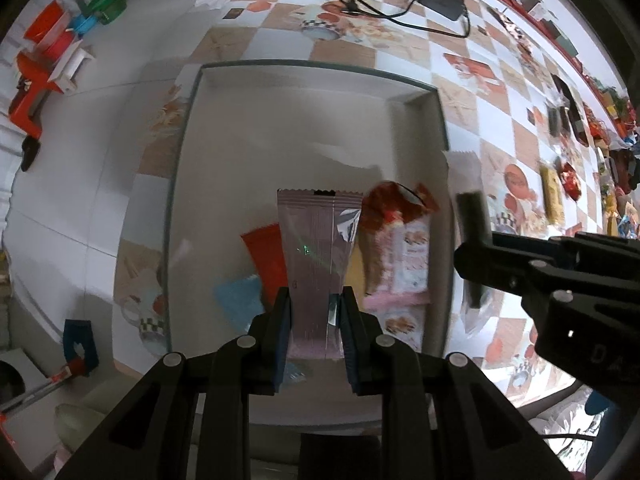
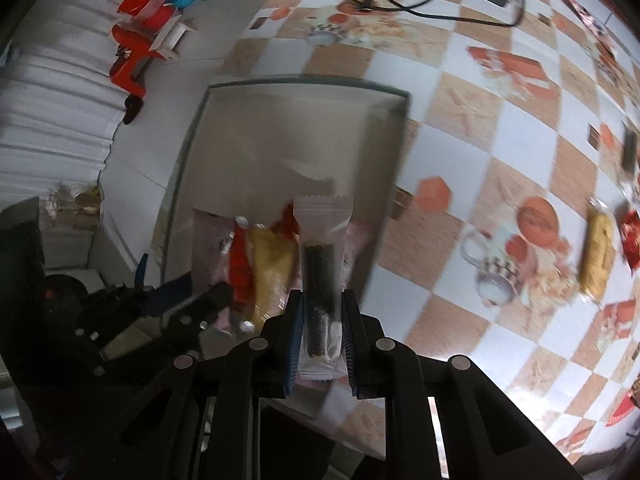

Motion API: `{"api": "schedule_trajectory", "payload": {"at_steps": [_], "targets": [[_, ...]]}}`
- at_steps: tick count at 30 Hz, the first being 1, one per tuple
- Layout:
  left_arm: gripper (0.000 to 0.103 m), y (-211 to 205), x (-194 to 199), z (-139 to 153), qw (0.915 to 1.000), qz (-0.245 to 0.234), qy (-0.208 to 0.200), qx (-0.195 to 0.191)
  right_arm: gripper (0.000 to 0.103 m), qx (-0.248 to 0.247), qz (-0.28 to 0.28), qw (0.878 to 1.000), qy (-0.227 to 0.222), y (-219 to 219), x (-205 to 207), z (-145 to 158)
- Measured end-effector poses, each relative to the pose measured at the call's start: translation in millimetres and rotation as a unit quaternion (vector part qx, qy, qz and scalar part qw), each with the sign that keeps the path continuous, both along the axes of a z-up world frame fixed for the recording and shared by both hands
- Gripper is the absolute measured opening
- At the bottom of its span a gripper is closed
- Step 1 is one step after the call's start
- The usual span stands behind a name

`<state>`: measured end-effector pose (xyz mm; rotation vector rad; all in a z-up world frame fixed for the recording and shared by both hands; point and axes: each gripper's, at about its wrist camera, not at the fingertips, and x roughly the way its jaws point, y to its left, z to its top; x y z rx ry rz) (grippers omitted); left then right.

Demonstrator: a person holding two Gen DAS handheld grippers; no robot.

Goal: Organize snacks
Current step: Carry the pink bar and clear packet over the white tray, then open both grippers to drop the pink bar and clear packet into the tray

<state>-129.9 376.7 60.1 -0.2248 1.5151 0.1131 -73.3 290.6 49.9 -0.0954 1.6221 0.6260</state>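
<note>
left wrist: my left gripper is clenched on a pink packet, which hangs straight down with its long axis running away from the jaws, over the near half of the white tray. directly under it lies the snack pile, crowded toward the tray's near right corner, so i judge this packet only needs lowering. my right gripper shows at the right, just outside the tray's right edge, over the checked tabletop.

right wrist: my right gripper is grasping a clear packet with a dark stick inside, long axis pointing toward the tray's far edge. its tip overlaps the tray's right edge, so the tray lies left of it. the left hand is nearer.
</note>
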Motion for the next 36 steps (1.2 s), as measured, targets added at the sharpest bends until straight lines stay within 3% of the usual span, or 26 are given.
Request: {"api": "schedule_trajectory", "payload": {"at_steps": [6,8,10,13,16,17,18,19,28,31,36], "targets": [[0.027,16,3,-6,0.9999,0.015,0.004,-0.002,0.02,-0.002,0.003,1.0,0.009,32,11,-11],[0.033,16,0,-8,0.9999,0.012,0.006,-0.003,0.02,-0.004,0.004,1.0,0.013,38,11,-15],[0.05,15,-4,-10,0.9999,0.01,0.008,0.002,0.02,-0.004,0.006,1.0,0.018,42,9,-18],[0.069,15,-7,-10,0.9999,0.01,0.007,0.007,0.021,-0.003,0.008,1.0,0.029,47,8,-24],[0.075,14,-10,-9,0.9998,0.013,0.007,0.011,0.027,-0.006,0.009,0.999,0.03,53,6,-25],[0.076,14,-11,-9,0.9998,0.015,0.007,0.011,0.042,-0.008,0.01,0.999,0.03,52,6,-26],[0.077,14,-12,-8,0.9998,0.017,0.008,0.012,0.064,-0.01,0.01,0.999,0.028,52,6,-26],[0.077,13,-11,-8,0.9997,0.018,0.008,0.012,0.07,-0.011,0.01,1.0,0.024,52,5,-25],[0.078,0,-12,-5,0.9997,0.006,0.01,0.021,0.071,-0.025,0.008,1.0,0.005,37,-1,-17],[0.078,-6,-10,-4,0.9997,0.0,0.009,0.024,0.086,-0.029,0.008,1.0,0.003,30,-3,-17],[0.078,-15,-6,-2,0.9995,-0.011,0.008,0.027,0.086,-0.028,0.002,1.0,0.0,18,-2,-14]]}}
